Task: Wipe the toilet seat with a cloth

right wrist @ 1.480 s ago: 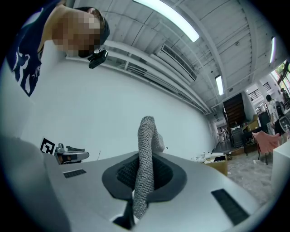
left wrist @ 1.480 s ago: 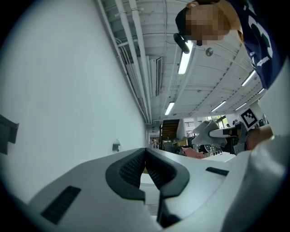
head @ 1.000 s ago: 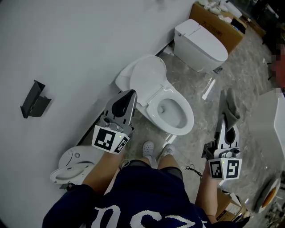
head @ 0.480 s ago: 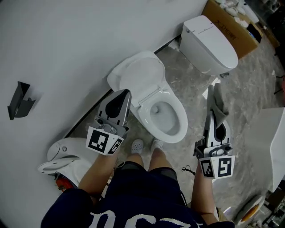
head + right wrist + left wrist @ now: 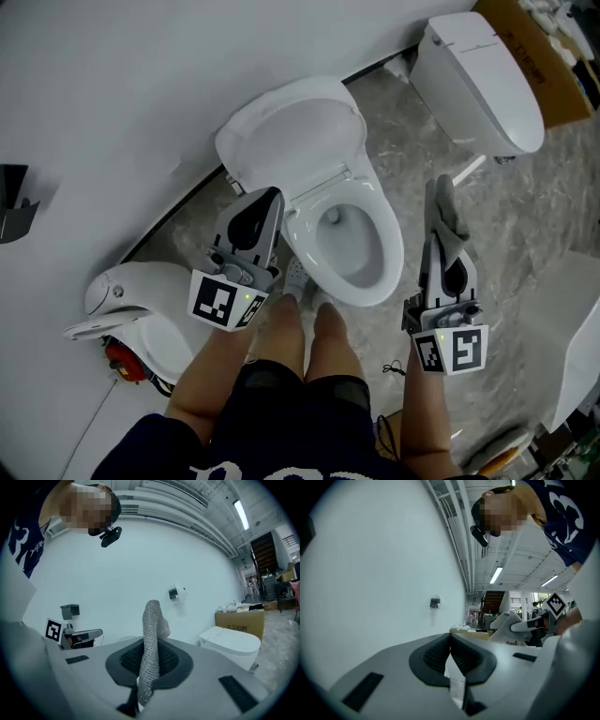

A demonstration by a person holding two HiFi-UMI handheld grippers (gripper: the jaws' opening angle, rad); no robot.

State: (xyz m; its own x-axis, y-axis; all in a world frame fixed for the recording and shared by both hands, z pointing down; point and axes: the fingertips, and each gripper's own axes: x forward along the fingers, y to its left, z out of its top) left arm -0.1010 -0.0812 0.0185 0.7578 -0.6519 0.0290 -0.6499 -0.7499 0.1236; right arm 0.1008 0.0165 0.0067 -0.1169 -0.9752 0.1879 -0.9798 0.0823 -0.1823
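Note:
A white toilet stands against the wall with its lid (image 5: 298,141) raised and its seat (image 5: 387,239) down around the open bowl. My right gripper (image 5: 439,217) hangs to the right of the seat, shut on a grey cloth (image 5: 447,214) that sticks up past its jaws; the cloth (image 5: 151,634) shows pinched between the pads in the right gripper view. To the left of the bowl, my left gripper (image 5: 269,195) is shut with nothing in it, its pads meeting (image 5: 450,651). Both grippers are above the floor, clear of the toilet.
A second white toilet (image 5: 483,80) with closed lid stands at upper right beside a cardboard box (image 5: 544,66). A white toilet part (image 5: 141,300) lies on the floor at left. The person's feet (image 5: 305,281) stand right before the bowl. A white fixture (image 5: 572,328) is at the right edge.
The view has shifted, so the toilet now sits more centred and closer below. Both grippers keep their poses beside the bowl, the right one still holding the cloth.

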